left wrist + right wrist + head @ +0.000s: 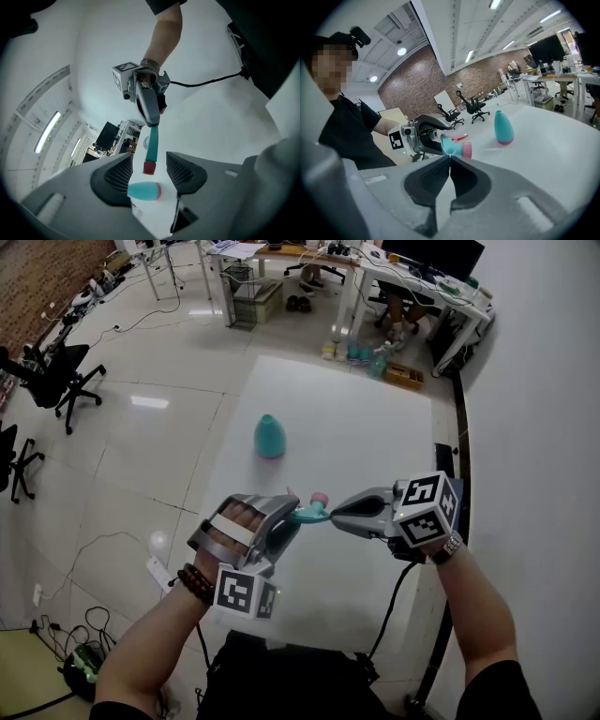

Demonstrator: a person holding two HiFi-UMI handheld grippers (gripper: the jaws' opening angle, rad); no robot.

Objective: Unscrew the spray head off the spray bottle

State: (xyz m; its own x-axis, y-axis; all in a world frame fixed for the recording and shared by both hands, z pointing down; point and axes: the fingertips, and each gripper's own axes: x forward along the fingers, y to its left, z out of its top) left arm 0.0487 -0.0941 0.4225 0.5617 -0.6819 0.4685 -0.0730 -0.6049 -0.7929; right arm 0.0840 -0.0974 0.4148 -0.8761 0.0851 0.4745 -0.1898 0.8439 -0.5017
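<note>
Jaws of the left gripper (149, 158) are standing apart and grasping nothing. The pink collar (149, 168) of the teal plastic spray head (312, 509) is hanging between their pads and seems to be touching neither. Beyond them, the teal cone-shaped plastic spray bottle (269, 437) is standing upright and headless on the white worktop (366, 427), well apart from both grippers. Further right, the right gripper (449, 157) is clenching its jaws on the other end of the spray head, holding it in the air with the collar toward the left gripper. Judging by this, the unscrewing itself is done. The next move is probably calling for a handover, with the left jaws closing squarely on the collar before the right lets go, or for laying the head on the worktop.
</note>
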